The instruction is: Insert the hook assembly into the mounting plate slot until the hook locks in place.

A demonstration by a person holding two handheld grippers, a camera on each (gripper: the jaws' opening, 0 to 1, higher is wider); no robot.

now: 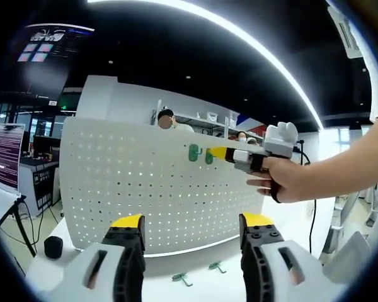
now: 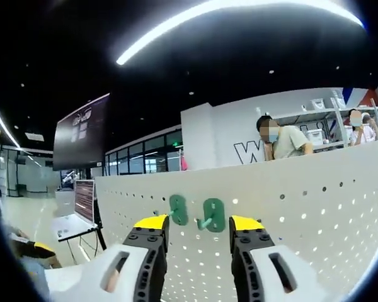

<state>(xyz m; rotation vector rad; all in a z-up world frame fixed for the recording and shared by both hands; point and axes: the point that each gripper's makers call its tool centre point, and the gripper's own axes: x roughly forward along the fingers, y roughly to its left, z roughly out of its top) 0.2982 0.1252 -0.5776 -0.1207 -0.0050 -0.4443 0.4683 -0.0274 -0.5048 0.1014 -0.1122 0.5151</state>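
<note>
A white perforated mounting plate (image 1: 132,189) stands upright on the table. Two green hooks (image 1: 194,151) (image 1: 209,157) sit side by side near its top edge, seen closer as the left hook (image 2: 178,209) and the right hook (image 2: 213,215). My right gripper (image 1: 219,152), held by a hand, has its yellow tips right at the right hook. In the right gripper view that gripper (image 2: 199,223) is open, and the right hook shows just beyond the gap. My left gripper (image 1: 192,220) is open and holds nothing, well back from the plate.
Two more green hooks (image 1: 181,277) (image 1: 217,267) lie on the white table in front of the plate. A black round object (image 1: 53,246) sits at the table's left corner by a tripod leg (image 1: 22,229). People (image 2: 283,139) stand behind the plate.
</note>
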